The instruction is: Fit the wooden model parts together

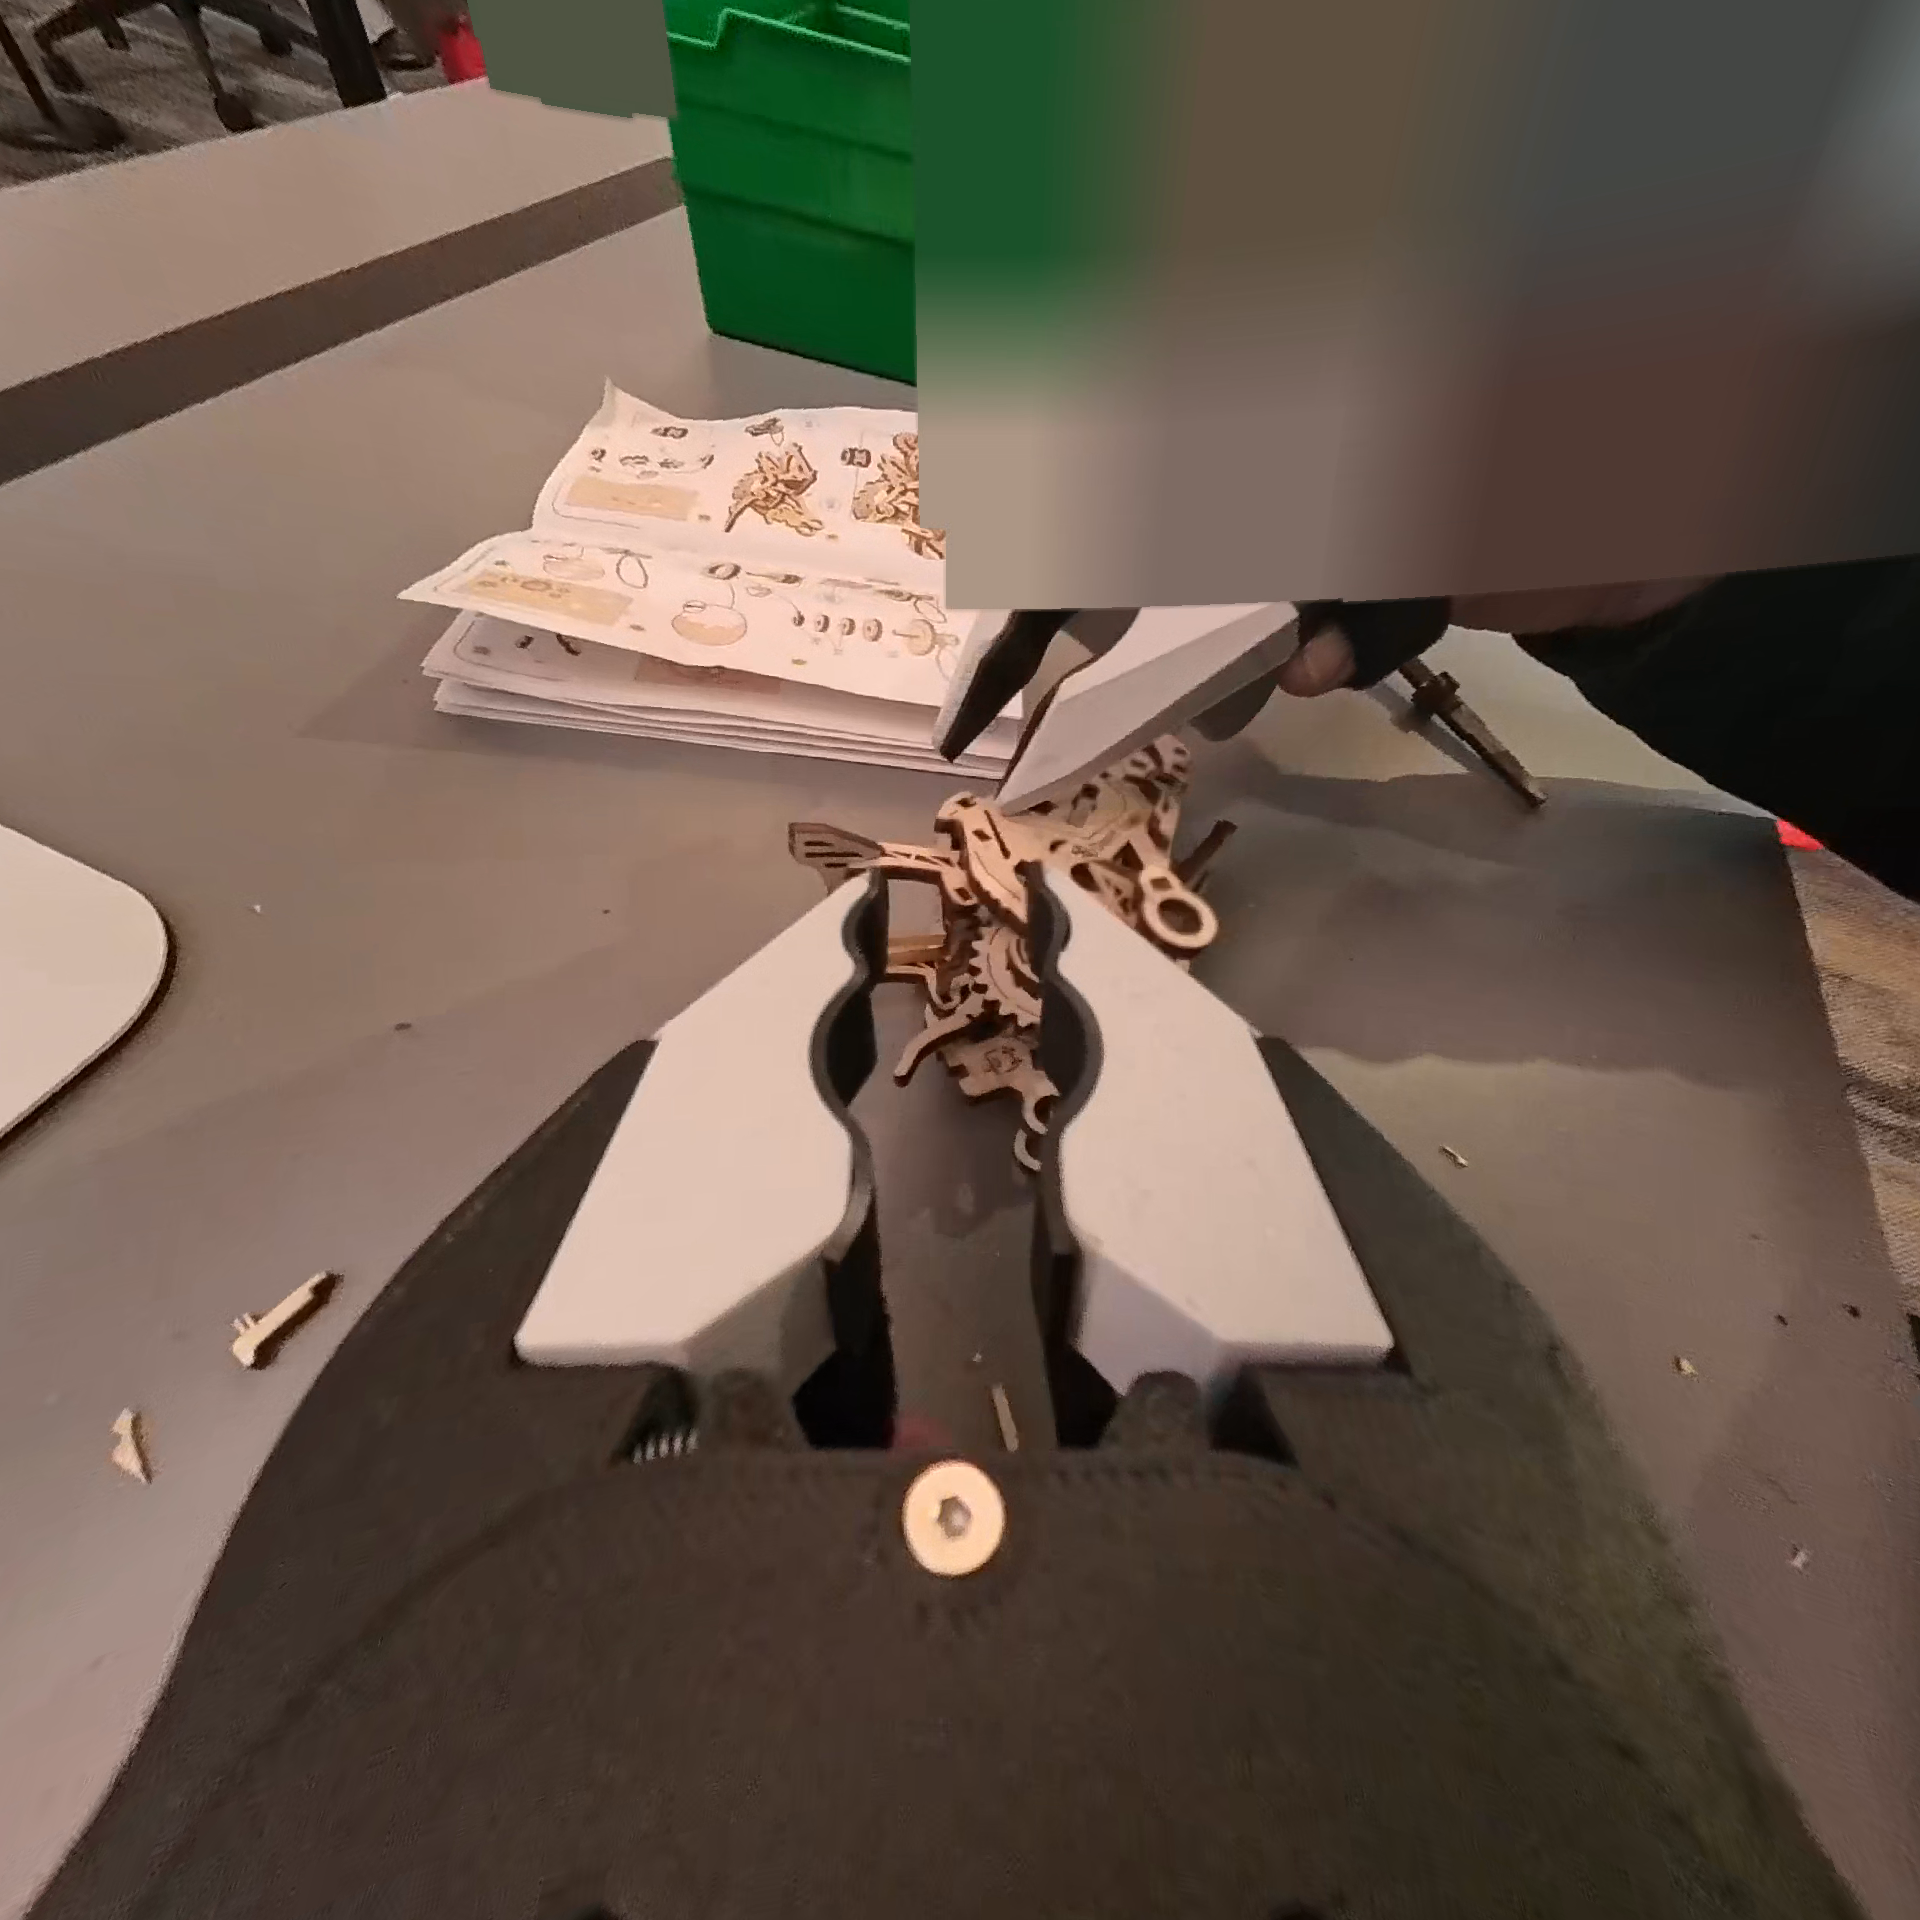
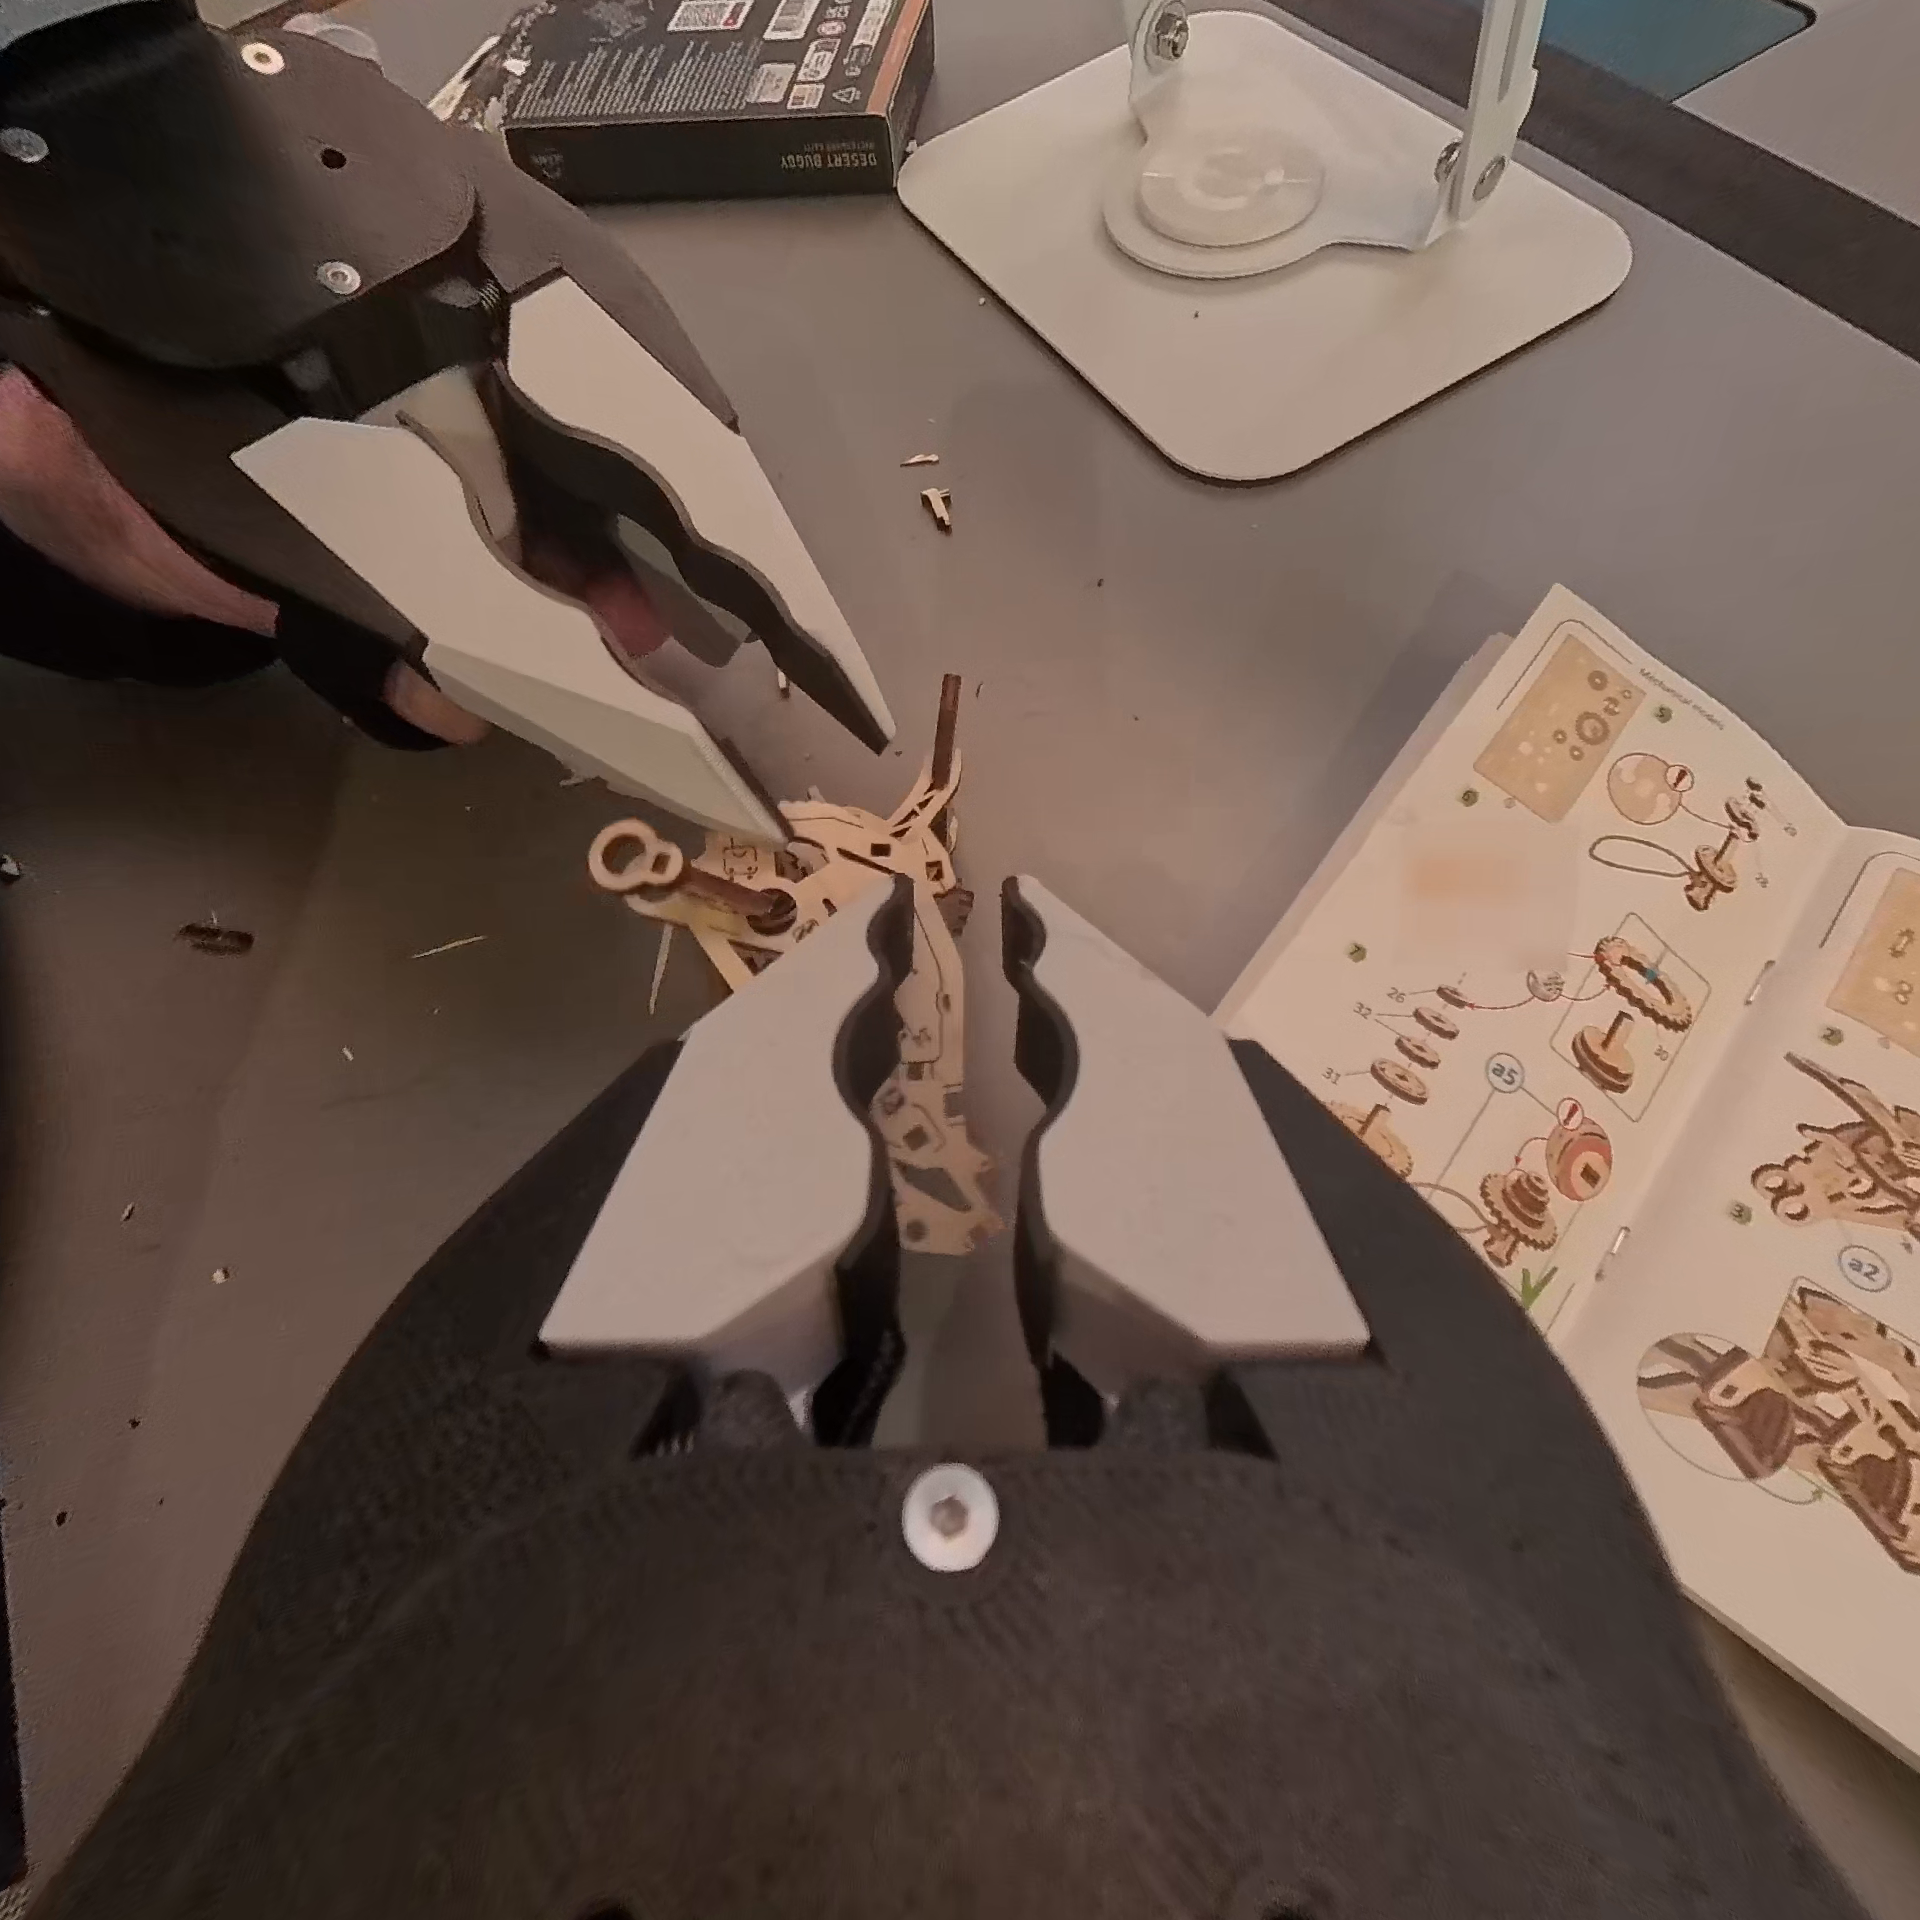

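Note:
A pale wooden model (image 1: 987, 862) with gears and a ring-ended key (image 1: 1179, 920) rests on the grey table. My left gripper (image 1: 958, 888) straddles it. Its right pad touches the wood, and a gap shows at its left pad, so it is open. In the right wrist view, one left fingertip (image 2: 774, 826) rests on the model (image 2: 831, 842) and the other hangs free. My right gripper (image 2: 956, 890) is open around a flat upright plate (image 2: 925, 1039) of the model. The plate leans on the left pad, and table shows beside the right pad. The right gripper also shows in the left wrist view (image 1: 982, 777), above the model.
An open instruction booklet (image 2: 1610, 935) lies right of the model and also shows in the left wrist view (image 1: 675, 623). Green crates (image 1: 800, 208) stand at the back. A white stand base (image 2: 1299, 260) and a dark box (image 2: 727, 94) are nearby. Wood scraps (image 1: 281, 1320) lie about. Left and right tips are no more than a few centimetres apart.

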`<state>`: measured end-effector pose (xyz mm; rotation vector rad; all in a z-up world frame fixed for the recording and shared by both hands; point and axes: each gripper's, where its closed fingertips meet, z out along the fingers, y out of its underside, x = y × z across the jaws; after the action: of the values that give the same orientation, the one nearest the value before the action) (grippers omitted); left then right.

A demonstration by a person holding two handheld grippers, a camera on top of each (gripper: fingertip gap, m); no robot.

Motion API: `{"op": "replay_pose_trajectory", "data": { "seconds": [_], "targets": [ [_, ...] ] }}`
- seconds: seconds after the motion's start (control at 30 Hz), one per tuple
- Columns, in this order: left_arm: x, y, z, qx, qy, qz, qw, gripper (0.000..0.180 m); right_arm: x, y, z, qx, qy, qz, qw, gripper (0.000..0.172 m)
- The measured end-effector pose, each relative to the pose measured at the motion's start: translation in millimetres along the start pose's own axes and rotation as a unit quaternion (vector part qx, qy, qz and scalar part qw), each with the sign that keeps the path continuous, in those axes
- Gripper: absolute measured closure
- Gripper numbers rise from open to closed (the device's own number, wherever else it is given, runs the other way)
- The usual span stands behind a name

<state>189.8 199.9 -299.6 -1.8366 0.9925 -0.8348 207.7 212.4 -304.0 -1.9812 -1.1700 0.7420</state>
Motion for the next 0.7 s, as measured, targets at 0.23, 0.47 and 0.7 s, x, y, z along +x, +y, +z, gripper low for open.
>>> {"op": "replay_pose_trajectory", "data": {
  "seconds": [0.23, 0.47, 0.7],
  "targets": [
    [-3.0, 0.7, -1.7, -0.001, -0.005, -0.014, 1.000, 0.158, -5.3, -1.6, -11.6, 0.030, -0.011, 0.009, 0.999, 0.152],
    [-0.9, 0.0, -1.7, -0.003, -0.008, -0.007, 1.000, 0.158, -24.0, 14.2, -12.0, 0.014, -0.032, -0.052, 0.998, 0.134],
    [-1.5, 0.7, -5.0, -0.006, -0.006, -0.008, 1.000, 0.157, -24.4, 9.4, -4.9, 0.014, -0.039, -0.072, 0.997, 0.138]
  ]
}}
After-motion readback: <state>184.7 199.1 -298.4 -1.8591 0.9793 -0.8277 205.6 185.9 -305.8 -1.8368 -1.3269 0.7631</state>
